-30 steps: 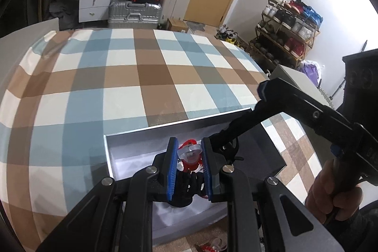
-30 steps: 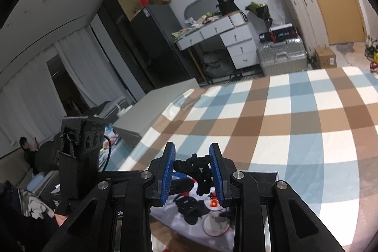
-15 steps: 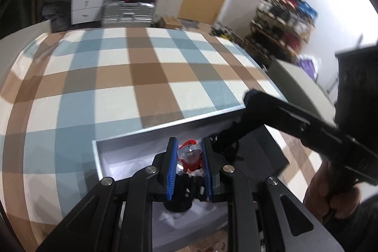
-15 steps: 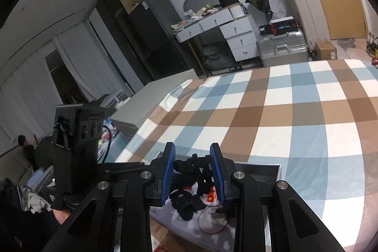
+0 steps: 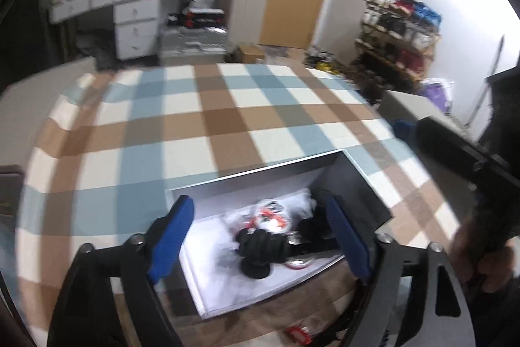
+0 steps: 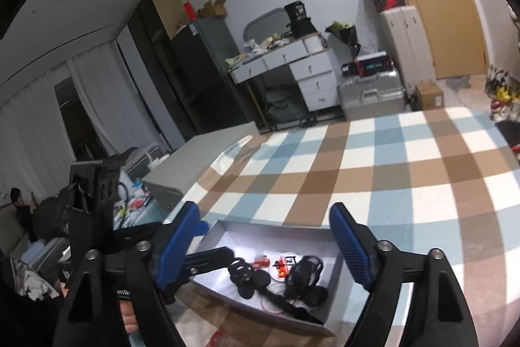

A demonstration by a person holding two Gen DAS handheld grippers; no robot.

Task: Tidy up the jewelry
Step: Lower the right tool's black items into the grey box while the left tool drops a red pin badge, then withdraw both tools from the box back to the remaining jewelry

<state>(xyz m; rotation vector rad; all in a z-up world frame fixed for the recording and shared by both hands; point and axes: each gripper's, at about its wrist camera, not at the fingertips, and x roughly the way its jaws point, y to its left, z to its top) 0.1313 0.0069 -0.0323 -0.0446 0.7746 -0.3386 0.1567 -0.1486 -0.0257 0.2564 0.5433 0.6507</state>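
An open white box [image 5: 208, 269] sits on the checked tablecloth; it also shows in the right wrist view [image 6: 338, 262]. Inside lie black beaded bracelets [image 5: 260, 246] [image 6: 242, 273], a second black piece [image 6: 304, 275] and red-and-white jewelry [image 5: 269, 217] [image 6: 281, 270]. My left gripper [image 5: 260, 236] is open and empty, its blue pads wide apart above the box. My right gripper [image 6: 263, 244] is open and empty above the box too. The left view is blurred.
The checked tablecloth [image 6: 373, 171] covers the table beyond the box. A small red item [image 5: 299, 332] lies on the cloth in front of the box. A grey cabinet [image 6: 201, 158] stands at the table's left edge, a desk and suitcases behind.
Both grippers have opened wide and let go of the black bracelets, which now lie in the box. Both have drawn back a little from the box.
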